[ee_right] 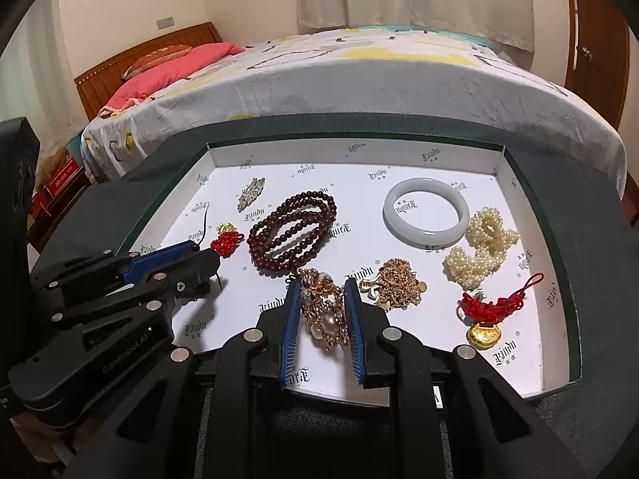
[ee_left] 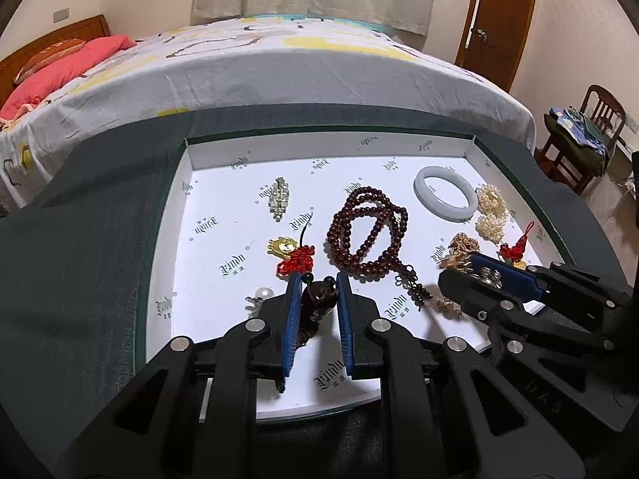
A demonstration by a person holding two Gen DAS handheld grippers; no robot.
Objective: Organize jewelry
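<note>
A shallow white tray (ee_left: 207, 167) (ee_right: 531, 359) holds the jewelry. My left gripper (ee_left: 318, 279) has its blue pads on either side of a dark brown carved pendant (ee_left: 319, 299) at the tray's front. My right gripper (ee_right: 322, 285) has its pads around a gold chain with pearls (ee_right: 325, 315); it also shows in the left wrist view (ee_left: 485, 271). A dark red bead necklace (ee_left: 367, 231) (ee_right: 291, 229) lies mid-tray. A white jade bangle (ee_left: 445, 193) (ee_right: 425, 211) lies at the back right.
Also in the tray: a silver brooch (ee_left: 279, 197), two red-knot gold charms (ee_left: 293, 253) (ee_right: 485, 319), pearl bracelets (ee_right: 479, 247), a gold chain pile (ee_right: 399, 283), a pearl earring (ee_left: 261, 293). A bed (ee_left: 279, 64) stands behind the dark table (ee_left: 80, 239).
</note>
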